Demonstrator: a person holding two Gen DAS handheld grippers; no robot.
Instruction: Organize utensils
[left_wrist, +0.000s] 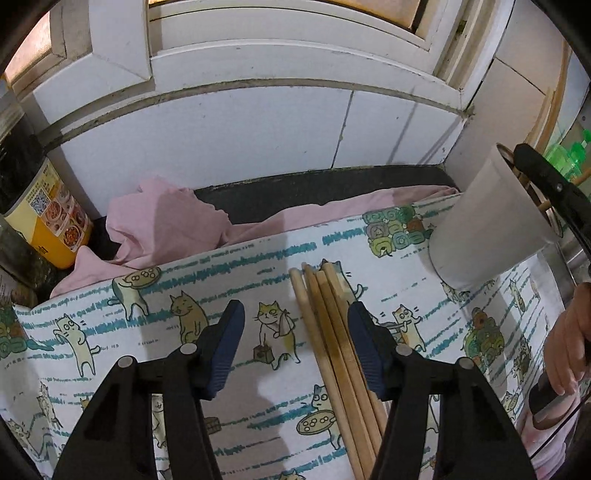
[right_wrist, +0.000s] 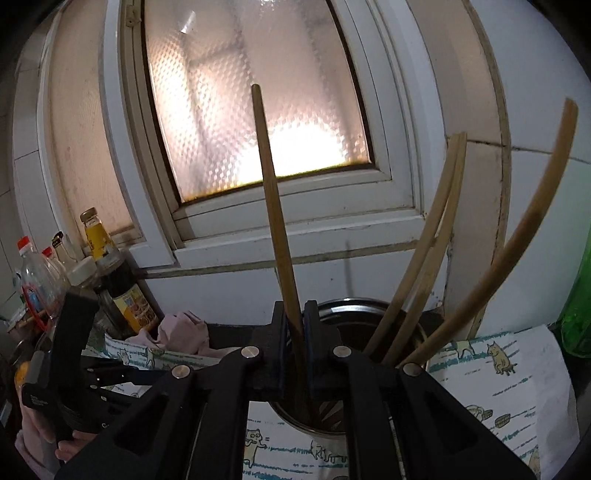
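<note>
Chopsticks (left_wrist: 334, 354) lie bundled on our cat-print cloth (left_wrist: 147, 332) over the desk, our left tool (left_wrist: 295, 343) parted astride them without pressing, our right tool (right_wrist: 295, 332) clamped on one chopstick (right_wrist: 275, 221) above the holder (right_wrist: 354, 314).

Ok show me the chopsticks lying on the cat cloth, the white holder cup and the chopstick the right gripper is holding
Loose chopsticks (left_wrist: 334, 332): left wrist view, middle of the bundle.
White holder cup (left_wrist: 491, 218): left wrist view, its outer wall.
Held chopstick (right_wrist: 271, 206): right wrist view, shaft above the gripper.
</note>
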